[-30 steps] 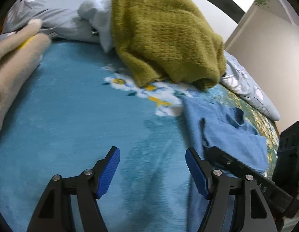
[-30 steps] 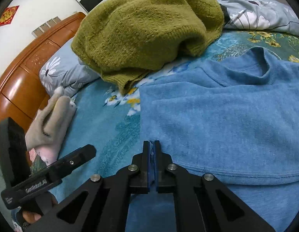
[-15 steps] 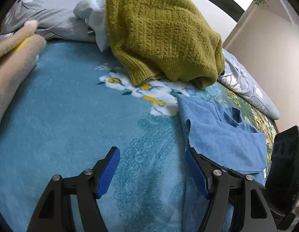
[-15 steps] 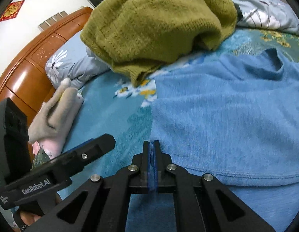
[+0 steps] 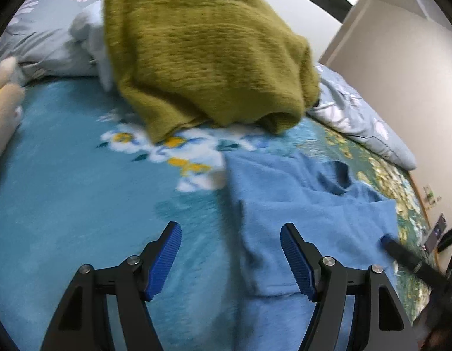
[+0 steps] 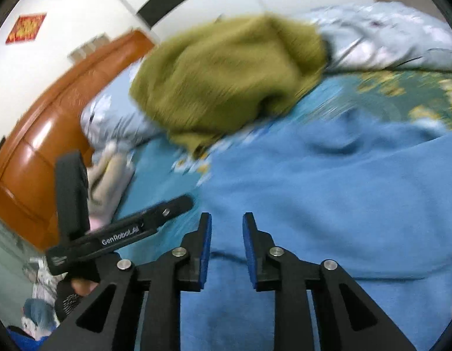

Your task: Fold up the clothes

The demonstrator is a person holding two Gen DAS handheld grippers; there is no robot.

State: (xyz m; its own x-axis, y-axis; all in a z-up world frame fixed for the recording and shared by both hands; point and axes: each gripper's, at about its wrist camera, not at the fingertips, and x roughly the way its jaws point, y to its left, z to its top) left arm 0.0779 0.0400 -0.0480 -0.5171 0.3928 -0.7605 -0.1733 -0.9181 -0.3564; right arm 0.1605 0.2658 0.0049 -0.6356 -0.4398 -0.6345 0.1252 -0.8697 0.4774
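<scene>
My left gripper (image 5: 230,259) hangs with jaws spread wide over the teal floral blanket (image 5: 79,204), straddling the left edge of the blue shirt (image 5: 308,213), which lies flat there. My right gripper (image 6: 226,251) is parted, empty, above the shirt's hem. An olive knit sweater (image 5: 202,49) is heaped beyond, against the pillows (image 5: 44,38).
</scene>
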